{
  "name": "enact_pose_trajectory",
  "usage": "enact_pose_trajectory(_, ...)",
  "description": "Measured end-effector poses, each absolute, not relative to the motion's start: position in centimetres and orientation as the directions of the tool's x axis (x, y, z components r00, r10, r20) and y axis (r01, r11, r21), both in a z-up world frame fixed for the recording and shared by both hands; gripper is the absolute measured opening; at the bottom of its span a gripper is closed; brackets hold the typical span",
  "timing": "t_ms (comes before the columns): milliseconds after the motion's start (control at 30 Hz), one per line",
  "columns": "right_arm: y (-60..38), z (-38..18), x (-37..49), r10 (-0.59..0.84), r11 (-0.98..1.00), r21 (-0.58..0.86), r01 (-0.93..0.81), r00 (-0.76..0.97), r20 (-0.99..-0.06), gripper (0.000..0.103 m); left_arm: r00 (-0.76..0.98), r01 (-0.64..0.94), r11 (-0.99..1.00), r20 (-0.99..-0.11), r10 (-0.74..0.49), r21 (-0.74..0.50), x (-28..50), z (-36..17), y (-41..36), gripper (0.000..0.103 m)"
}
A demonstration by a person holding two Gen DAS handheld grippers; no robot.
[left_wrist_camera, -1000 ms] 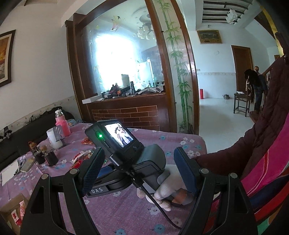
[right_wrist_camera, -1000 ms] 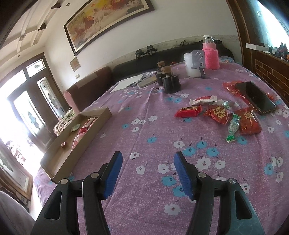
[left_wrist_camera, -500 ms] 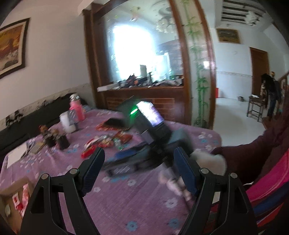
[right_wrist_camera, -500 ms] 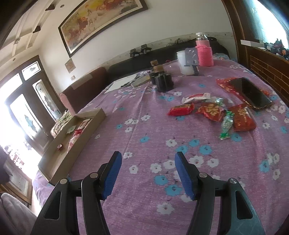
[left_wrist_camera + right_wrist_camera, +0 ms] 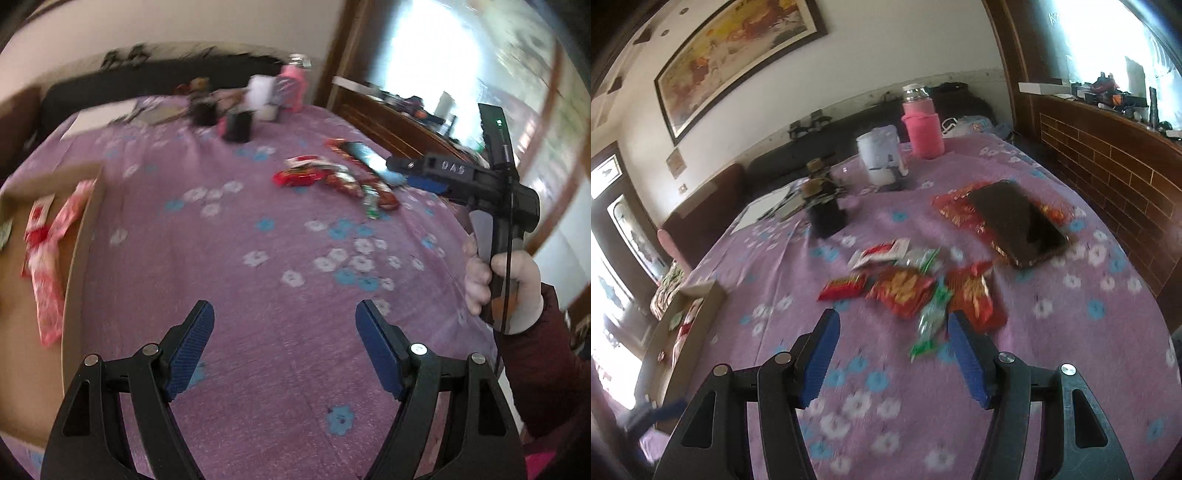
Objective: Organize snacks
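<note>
Several snack packets lie in a heap on the purple flowered tablecloth: a red packet (image 5: 843, 286), a red-gold one (image 5: 903, 290), a green-white one (image 5: 932, 317) and another red one (image 5: 973, 295). The heap also shows in the left wrist view (image 5: 332, 179). My right gripper (image 5: 892, 356) is open and empty, just short of the heap above the cloth. My left gripper (image 5: 284, 350) is open and empty over bare cloth. A cardboard box (image 5: 33, 295) with pink-red packets (image 5: 48, 236) lies left of it; it also shows in the right wrist view (image 5: 683, 332).
A black phone (image 5: 1019, 225) lies on a red packet behind the heap. A pink bottle (image 5: 921, 129), a white cup (image 5: 881, 155) and dark jars (image 5: 825, 210) stand at the back. A brick counter (image 5: 1108, 177) runs along the right. Papers (image 5: 768, 206) lie far left.
My left gripper has swung from facing the room down to the table. My right gripper has moved forward toward the snack heap. Both stay open.
</note>
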State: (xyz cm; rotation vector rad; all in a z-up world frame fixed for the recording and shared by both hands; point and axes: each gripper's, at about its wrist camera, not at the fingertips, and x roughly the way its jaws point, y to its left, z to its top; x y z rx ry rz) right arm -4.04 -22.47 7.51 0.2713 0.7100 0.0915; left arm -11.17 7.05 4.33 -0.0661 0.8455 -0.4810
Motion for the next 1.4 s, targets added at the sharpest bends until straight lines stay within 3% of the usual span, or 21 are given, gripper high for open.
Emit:
enact_pose_trajectory(333,-21.9,4.4,5.9,0.166,0.963,0.264,0.044,0.675,-0.719,0.064,0.526,0.318,0.857,-0.677,-0.515,-0.405,-10.5,4.7,9.2,0.079)
enact_pose_trajectory(567,-19.6,2.7,5.4,0.389,0.912,0.39,-0.126,0.564,-0.728,0.064,0.515,0.276,0.839,-0.665,-0.541,-0.469,-9.0,5.6,10.4,0.079)
enact_pose_trajectory(767,-17.4,2.4,4.6,0.309,0.949,0.28,-0.144,0.595,-0.742,0.065,0.527,0.248,0.823,-0.641,-0.558,-0.512,-6.4,7.6,10.5,0.079)
enact_pose_trajectory(900,-17.0,2.0,5.2,0.281,0.958,0.252,-0.134,0.599,-0.75,0.065,0.558,0.288,0.856,-0.651,-0.515,-0.43,-3.7,9.4,8.3,0.079)
enact_pose_trajectory(933,-16.9,2.0,5.3,0.276,0.96,0.245,-0.135,0.598,-0.752,0.061,0.563,0.302,0.863,-0.655,-0.505,-0.405,-2.8,9.6,7.5,0.079)
enact_pose_trajectory(967,-16.9,2.0,5.1,0.265,0.963,0.235,-0.13,0.599,-0.756,0.051,0.563,0.316,0.87,-0.663,-0.494,-0.379,-1.6,9.7,6.4,0.079)
enact_pose_trajectory(1100,-17.7,2.1,4.6,0.213,0.975,0.203,-0.086,0.604,-0.768,0.041,0.549,0.367,0.881,-0.696,-0.464,-0.298,2.0,8.8,3.0,0.079)
enact_pose_trajectory(1400,-21.3,2.2,4.1,0.283,0.943,0.333,-0.015,0.567,-0.774,0.04,0.484,0.475,0.865,-0.774,-0.409,-0.161,7.9,4.5,-3.9,0.079)
